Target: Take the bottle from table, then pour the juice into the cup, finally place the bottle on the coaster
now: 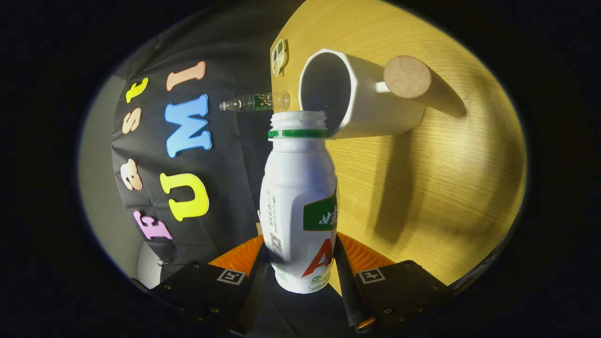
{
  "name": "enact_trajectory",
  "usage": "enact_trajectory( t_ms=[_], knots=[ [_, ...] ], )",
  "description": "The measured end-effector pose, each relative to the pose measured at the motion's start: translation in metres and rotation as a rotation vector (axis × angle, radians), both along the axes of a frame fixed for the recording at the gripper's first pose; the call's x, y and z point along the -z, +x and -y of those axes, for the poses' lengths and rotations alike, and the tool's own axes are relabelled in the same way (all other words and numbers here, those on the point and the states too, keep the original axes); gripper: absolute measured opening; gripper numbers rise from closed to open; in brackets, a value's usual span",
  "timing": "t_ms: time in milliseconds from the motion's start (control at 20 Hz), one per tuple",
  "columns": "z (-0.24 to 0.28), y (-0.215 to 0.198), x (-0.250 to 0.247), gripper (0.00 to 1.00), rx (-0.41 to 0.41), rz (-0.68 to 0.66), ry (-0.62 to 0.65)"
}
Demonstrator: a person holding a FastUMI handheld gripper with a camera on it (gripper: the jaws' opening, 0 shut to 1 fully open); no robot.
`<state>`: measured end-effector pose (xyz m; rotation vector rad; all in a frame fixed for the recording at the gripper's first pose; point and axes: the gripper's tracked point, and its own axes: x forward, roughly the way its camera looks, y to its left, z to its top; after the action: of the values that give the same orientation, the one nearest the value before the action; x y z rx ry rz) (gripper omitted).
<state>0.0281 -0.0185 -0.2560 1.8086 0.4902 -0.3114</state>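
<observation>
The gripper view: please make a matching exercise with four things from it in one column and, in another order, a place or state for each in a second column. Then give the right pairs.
Things:
1. bottle
2. cup
3. clear bottle
4. table

Places or states:
A. wooden, bears the cup
B. held between the fingers, cap off, mouth at the cup's rim
C. white, with a round wooden handle
D. small, far off, beyond the held bottle

Pairs: 1-B, 2-C, 3-D, 4-A
</observation>
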Motion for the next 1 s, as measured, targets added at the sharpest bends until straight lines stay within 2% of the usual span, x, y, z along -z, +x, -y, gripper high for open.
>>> enact_trajectory(
  t_ms=[1000],
  knots=[
    [0.005, -0.009, -0.015, 0.72, 0.012, -0.002, 0.075]
  ],
)
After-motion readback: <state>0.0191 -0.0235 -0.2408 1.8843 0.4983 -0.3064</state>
